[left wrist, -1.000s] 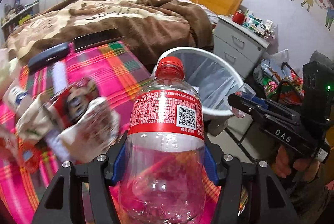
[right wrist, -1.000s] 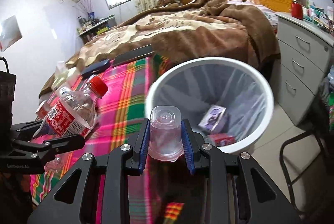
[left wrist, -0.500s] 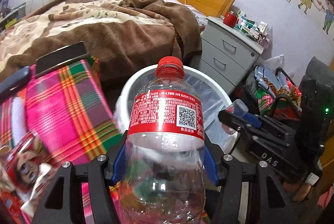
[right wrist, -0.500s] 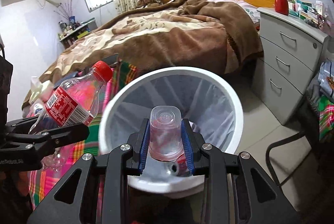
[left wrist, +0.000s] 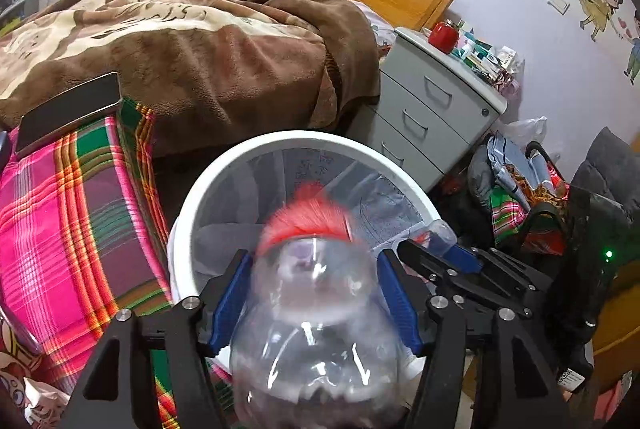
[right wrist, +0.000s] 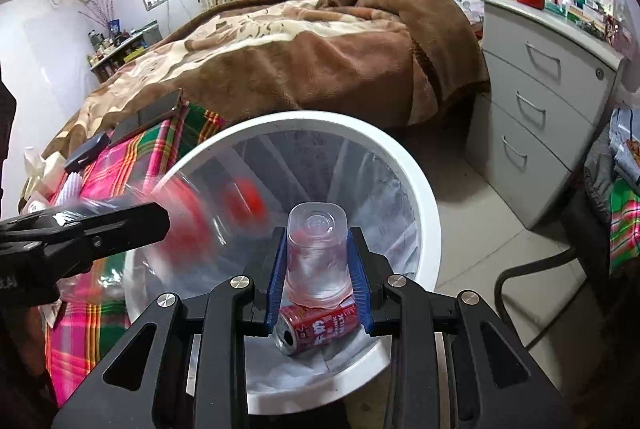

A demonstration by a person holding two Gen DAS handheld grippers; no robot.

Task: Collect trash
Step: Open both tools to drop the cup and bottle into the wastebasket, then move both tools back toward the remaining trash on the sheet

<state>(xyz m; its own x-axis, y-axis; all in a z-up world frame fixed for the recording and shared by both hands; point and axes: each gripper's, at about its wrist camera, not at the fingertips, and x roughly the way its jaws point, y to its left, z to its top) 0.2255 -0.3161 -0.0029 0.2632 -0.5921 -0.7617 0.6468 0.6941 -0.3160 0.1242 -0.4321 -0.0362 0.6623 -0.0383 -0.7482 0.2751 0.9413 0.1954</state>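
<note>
The left claw [left wrist: 312,305] is spreading, its pads apart from the blurred bottle [left wrist: 316,309] tipping over the bin [right wrist: 420,197]. The right claw [right wrist: 318,265] is pinching a cup [right wrist: 318,253] above it. A can [right wrist: 316,327] is lying inside; wrappers [left wrist: 24,385] are waiting at the bed's near edge.

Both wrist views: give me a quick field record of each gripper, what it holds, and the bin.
left gripper: open, blue pads apart from the bottle
plastic bottle: motion-blurred, red-capped end toward the bin
right gripper: shut on plastic cup, upside down
trash bin: white, lined with a clear bag, below both grippers
bin contents: red can lying on its side
plaid cloth: left of the bin
</note>
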